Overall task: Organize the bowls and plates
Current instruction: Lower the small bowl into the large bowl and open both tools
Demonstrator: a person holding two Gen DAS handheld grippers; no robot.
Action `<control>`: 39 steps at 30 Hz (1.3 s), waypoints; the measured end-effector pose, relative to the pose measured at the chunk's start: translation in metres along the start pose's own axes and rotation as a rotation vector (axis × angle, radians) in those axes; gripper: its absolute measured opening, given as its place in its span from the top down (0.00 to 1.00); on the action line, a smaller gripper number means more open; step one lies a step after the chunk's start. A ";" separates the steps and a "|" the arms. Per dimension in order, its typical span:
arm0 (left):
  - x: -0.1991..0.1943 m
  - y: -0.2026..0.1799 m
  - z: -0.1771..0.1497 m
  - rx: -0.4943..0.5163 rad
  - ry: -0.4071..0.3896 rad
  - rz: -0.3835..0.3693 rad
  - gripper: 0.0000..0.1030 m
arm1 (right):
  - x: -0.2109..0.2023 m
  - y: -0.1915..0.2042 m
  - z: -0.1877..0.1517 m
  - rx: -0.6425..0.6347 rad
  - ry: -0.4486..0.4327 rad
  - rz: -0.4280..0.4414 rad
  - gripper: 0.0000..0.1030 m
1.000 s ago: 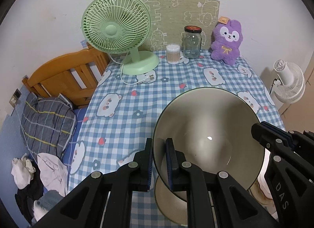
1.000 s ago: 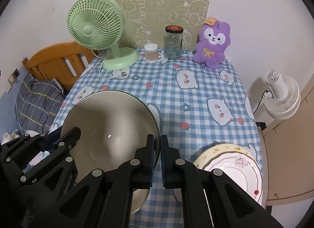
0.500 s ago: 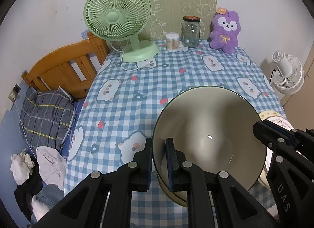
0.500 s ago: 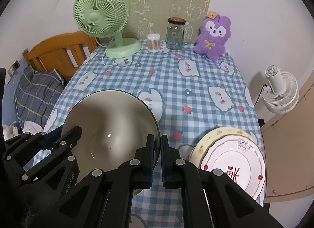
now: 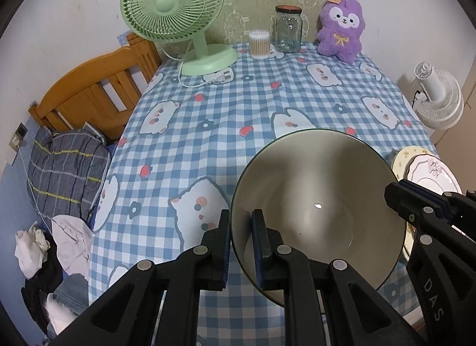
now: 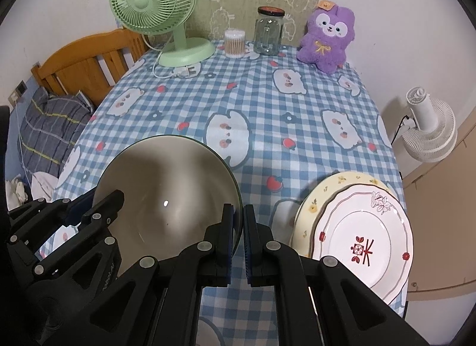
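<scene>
A large grey-green bowl (image 5: pixel 318 206) is held up above the checked tablecloth (image 5: pixel 208 125) by both grippers. My left gripper (image 5: pixel 241 224) is shut on its left rim. My right gripper (image 6: pixel 238 221) is shut on its right rim; the bowl also shows in the right wrist view (image 6: pixel 166 197). The right gripper also shows at the right edge of the left wrist view (image 5: pixel 416 206). To the right, a white flowered plate (image 6: pixel 363 238) lies on a cream plate (image 6: pixel 315 200) near the table's front right corner.
At the back of the table stand a green fan (image 5: pixel 175 15), a cotton swab tub (image 5: pixel 259 43), a glass jar (image 5: pixel 288 29) and a purple plush toy (image 5: pixel 342 30). A wooden bed frame (image 5: pixel 95 93) and clothes lie left. A white floor fan (image 6: pixel 428 128) stands right.
Both grippers have lifted the bowl higher and drawn back from the table. The second bowl seen beneath it a second ago is out of view. The plates are in fuller view.
</scene>
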State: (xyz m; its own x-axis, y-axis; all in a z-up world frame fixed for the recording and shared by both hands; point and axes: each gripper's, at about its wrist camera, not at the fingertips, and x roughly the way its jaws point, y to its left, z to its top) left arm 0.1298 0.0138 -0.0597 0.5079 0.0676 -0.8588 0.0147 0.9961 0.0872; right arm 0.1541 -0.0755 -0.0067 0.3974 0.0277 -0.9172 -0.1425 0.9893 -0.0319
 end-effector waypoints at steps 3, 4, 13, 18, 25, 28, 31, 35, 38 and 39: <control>0.004 0.000 -0.002 0.005 0.006 0.001 0.89 | 0.004 0.001 -0.001 0.000 0.011 -0.001 0.92; 0.005 0.000 -0.003 0.006 0.007 0.002 0.89 | 0.005 0.001 -0.002 0.000 0.014 -0.001 0.92; 0.013 0.001 -0.006 0.011 0.011 0.002 0.89 | 0.012 0.003 -0.004 0.001 0.028 -0.001 0.92; 0.014 0.001 -0.006 0.019 0.002 -0.009 0.88 | 0.013 0.003 -0.004 0.007 0.032 0.008 0.92; 0.005 -0.009 -0.007 0.080 -0.070 -0.006 0.60 | 0.012 0.000 -0.001 0.003 0.024 0.041 0.91; -0.004 -0.015 -0.006 0.107 -0.103 0.010 0.48 | 0.010 0.002 -0.003 -0.019 0.025 0.035 0.90; -0.007 -0.017 -0.006 0.113 -0.111 -0.008 0.43 | 0.003 0.000 -0.004 -0.025 -0.023 0.024 0.89; -0.010 -0.014 -0.004 0.099 -0.110 -0.018 0.42 | -0.006 -0.002 -0.003 -0.017 -0.043 0.021 0.57; -0.015 -0.009 -0.005 0.079 -0.116 -0.034 0.36 | -0.016 -0.004 -0.005 -0.023 -0.099 0.000 0.31; -0.016 -0.007 -0.005 0.071 -0.119 -0.040 0.32 | -0.019 -0.004 -0.005 -0.026 -0.115 -0.006 0.29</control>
State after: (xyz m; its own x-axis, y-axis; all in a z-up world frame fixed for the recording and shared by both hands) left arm 0.1167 0.0065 -0.0490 0.6040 0.0161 -0.7968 0.0957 0.9911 0.0926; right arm 0.1423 -0.0808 0.0093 0.4995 0.0397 -0.8654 -0.1625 0.9855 -0.0485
